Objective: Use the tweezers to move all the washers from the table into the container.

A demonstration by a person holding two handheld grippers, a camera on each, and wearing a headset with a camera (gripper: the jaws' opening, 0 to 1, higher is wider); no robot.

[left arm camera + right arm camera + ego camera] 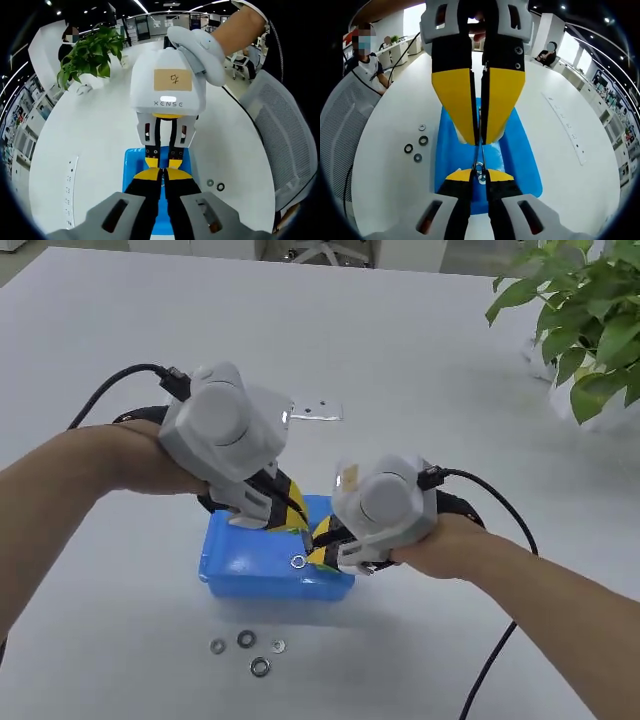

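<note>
A: Washers?
B: Four silver washers (247, 642) lie flat on the bench (400, 360), just before the container (250, 570).
A: Fifth washer (298, 562)?
B: Pinched in the tweezers (479, 150) tips, over the blue, open container.

I count five washers (246, 639) in all: four lie close together on the one white table (420, 360), and one washer (298, 561) is at the tip of the tweezers (478, 155). There is one pair of tweezers, one blue container (240, 562) and one green plant (585, 310).
</note>
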